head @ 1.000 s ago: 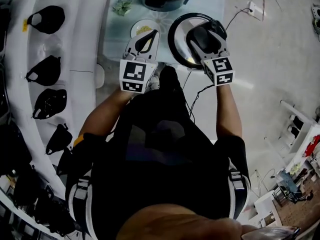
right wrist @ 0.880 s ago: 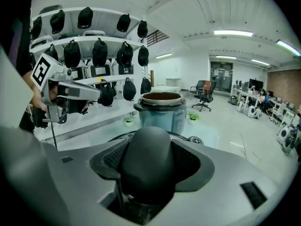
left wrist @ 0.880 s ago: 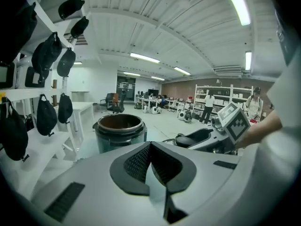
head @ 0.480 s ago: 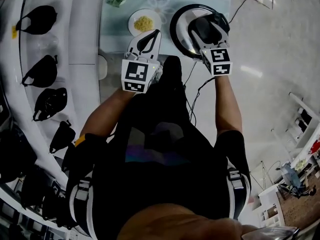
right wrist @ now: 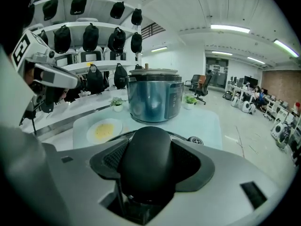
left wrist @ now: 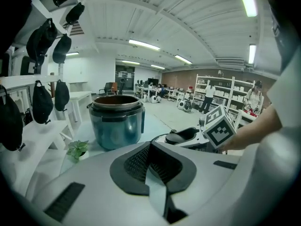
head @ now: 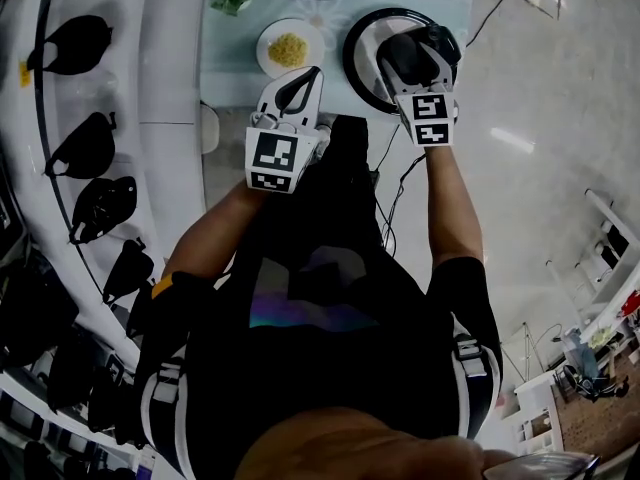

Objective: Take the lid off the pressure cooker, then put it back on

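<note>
Two tools are up, but only one is doing work. The right tool [head: 421, 44] is clamped on the black handle [right wrist: 146, 166] of the lid [head: 362, 68], so the lid is off and sits directly under that tool. The pressure cooker [right wrist: 155, 100] stands open straight ahead of it on the worktop [right wrist: 207, 121]. Gripping the handle centrally likely keeps the lid level. Whether the lid rests on the worktop or hangs just above it, I cannot tell. The left tool [left wrist: 149, 147] has its jaws together on nothing. It is held to the right tool's left, probably to stay clear.
</note>
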Motion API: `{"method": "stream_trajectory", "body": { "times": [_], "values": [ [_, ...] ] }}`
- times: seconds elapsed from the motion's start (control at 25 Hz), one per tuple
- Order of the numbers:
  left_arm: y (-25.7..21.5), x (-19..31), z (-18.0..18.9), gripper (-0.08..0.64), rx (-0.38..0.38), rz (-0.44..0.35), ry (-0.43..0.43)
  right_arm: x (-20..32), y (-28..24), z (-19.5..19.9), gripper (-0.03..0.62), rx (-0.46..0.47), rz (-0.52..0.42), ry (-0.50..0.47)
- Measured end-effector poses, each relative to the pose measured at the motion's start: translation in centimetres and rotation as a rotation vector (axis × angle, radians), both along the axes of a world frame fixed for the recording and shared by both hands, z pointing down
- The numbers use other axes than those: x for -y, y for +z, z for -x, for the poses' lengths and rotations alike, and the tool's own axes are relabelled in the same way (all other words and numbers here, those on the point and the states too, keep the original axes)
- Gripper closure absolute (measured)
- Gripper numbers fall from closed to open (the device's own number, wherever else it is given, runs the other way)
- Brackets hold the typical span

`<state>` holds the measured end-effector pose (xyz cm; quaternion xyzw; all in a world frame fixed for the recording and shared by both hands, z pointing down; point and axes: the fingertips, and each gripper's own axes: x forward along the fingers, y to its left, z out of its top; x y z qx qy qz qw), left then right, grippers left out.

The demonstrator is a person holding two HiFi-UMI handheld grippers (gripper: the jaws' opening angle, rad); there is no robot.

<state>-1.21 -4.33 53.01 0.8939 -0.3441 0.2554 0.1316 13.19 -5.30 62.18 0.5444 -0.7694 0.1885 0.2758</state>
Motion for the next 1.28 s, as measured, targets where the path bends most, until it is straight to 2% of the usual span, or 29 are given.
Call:
{"method": "stream_trajectory", "body": {
  "times": [0.48,0.88,1.04,1.28],
  "values": [
    [1.4,0.8,-0.3,0.552,0.005,0.026,-0.013,0.4,2.1,-0.6,0.293,-0.014,0.015,0.018],
    [0.0,0.4,-2.0,0.552,-0.023,0.004,0.029,-0.7,3.2,-0.5,0.284,-0.090,0.042,-0.004],
    [-1.9,0.0,-2.2,0.552,-0.043,-0.031,0.046,-0.9,1.6,-0.5,0.284,-0.123,0.026,-0.010],
    [-5.9,-2.2,-2.1,0.552,-0.089,-0.091,0.077,-4.1,-3.6,-1.0,0.285,-0.092,-0.023,0.095]
  ]
}}
